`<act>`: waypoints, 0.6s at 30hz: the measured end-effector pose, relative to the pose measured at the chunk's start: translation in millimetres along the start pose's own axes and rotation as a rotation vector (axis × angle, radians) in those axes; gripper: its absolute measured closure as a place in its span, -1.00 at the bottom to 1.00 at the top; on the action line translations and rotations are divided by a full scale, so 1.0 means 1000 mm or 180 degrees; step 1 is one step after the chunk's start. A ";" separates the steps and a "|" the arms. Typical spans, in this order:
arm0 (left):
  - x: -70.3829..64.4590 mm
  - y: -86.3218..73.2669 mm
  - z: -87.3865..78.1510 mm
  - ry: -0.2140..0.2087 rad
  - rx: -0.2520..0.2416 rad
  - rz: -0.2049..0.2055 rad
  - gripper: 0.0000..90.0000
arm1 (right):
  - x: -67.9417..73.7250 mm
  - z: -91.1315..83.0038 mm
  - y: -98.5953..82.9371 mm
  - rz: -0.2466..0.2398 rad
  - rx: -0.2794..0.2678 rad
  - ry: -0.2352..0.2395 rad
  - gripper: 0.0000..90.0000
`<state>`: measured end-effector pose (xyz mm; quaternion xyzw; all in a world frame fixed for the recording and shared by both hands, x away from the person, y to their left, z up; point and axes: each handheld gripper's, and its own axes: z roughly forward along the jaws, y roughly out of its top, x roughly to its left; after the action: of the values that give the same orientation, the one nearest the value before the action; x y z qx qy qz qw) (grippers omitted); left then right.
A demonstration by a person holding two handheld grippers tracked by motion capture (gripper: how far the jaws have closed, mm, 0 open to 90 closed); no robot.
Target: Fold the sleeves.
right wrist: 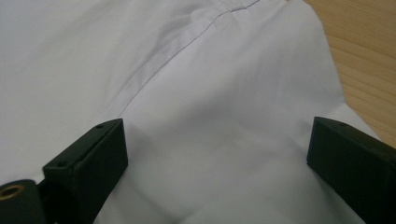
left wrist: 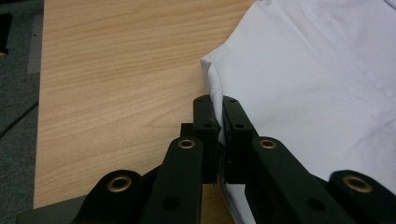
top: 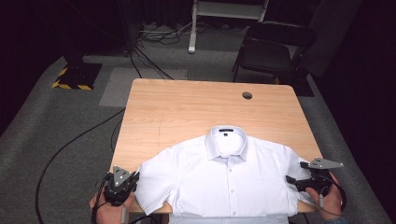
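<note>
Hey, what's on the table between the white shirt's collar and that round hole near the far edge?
Nothing: between the white button-up shirt and the round cable hole, the high view shows bare light wooden table.

Dark studio: black drapes (top: pixel 28 28), floor cables (top: pixel 154 51), hazard-taped stand (top: pixel 74 77).

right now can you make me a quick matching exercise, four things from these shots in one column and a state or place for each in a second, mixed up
Things:
1. left gripper
2. right gripper
3. white shirt
4. round hole

States or places:
A. jaws wide apart over a sleeve
B. in the tabletop, far right part
C. lying flat, buttoned, collar away from the person
D. jaws closed on a sleeve edge

Pairs: 1-D, 2-A, 3-C, 4-B
</note>
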<state>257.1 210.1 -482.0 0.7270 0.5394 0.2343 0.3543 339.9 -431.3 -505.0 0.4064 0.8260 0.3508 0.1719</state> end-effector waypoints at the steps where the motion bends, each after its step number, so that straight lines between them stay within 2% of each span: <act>1: -0.001 0.001 -0.001 -0.0005 -0.0025 -0.0011 0.92 | 0.000 0.000 0.000 0.0000 0.0000 0.0000 -0.89; 8: -0.011 0.014 -0.017 -0.0117 -0.0164 0.0049 0.92 | 0.000 0.000 0.000 -0.0001 0.0000 0.0000 -0.89; 12: -0.017 0.020 -0.023 -0.0130 -0.0235 0.0114 0.92 | 0.000 0.000 0.000 0.0000 0.0000 0.0001 -0.89; 16: -0.017 0.020 -0.023 -0.0130 -0.0235 0.0114 0.92 | 0.000 0.000 0.000 -0.0001 0.0000 0.0001 -0.89; 17: -0.022 0.024 -0.029 -0.0163 -0.0303 0.0137 0.92 | 0.000 0.000 0.000 -0.0001 0.0000 0.0001 -0.89; 18: -0.022 0.024 -0.029 -0.0163 -0.0303 0.0137 0.92 | 0.000 0.000 0.000 -0.0001 0.0000 0.0001 -0.89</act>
<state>244.0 192.4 -443.8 0.7266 0.5026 0.2486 0.3970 339.9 -431.3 -505.0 0.4063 0.8260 0.3508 0.1719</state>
